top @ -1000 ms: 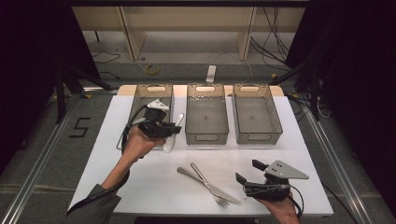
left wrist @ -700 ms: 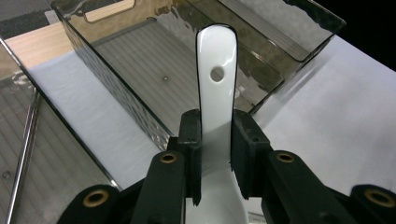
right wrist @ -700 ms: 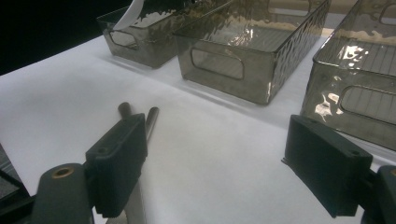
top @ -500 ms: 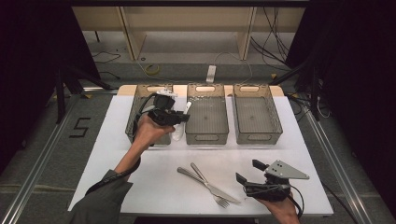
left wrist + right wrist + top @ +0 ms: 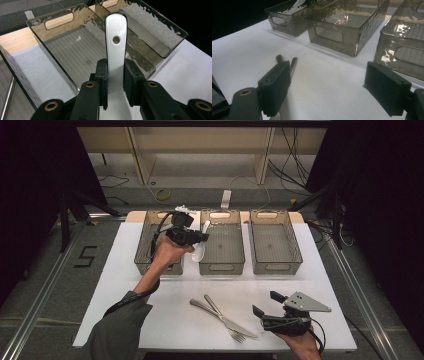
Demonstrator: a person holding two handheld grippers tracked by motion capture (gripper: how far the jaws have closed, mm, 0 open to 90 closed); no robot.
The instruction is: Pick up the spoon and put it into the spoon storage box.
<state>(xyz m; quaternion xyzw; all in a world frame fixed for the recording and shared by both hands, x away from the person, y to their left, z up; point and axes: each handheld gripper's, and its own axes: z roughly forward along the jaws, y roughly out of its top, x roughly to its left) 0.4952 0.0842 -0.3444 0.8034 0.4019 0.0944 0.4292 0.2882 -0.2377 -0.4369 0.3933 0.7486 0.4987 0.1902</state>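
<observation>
The left hand-held gripper (image 5: 115,82) clamps a white spoon (image 5: 115,37) by its handle, above the near-left rim of the middle bin (image 5: 222,265). Right of that bin stands another bin (image 5: 276,265). Nearer than the bin, a fork (image 5: 222,317) and knife (image 5: 220,314) lie crossed on the worktop (image 5: 170,300), beside the wide-open right hand-held gripper (image 5: 267,304).

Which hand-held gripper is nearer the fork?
Right. The right hand-held gripper sits on the table just beside the fork; the left hand-held gripper is up at the bins, clamping a white spoon.

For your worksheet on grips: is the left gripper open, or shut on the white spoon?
Shut on it: the left gripper pads press both sides of the white spoon.
</observation>
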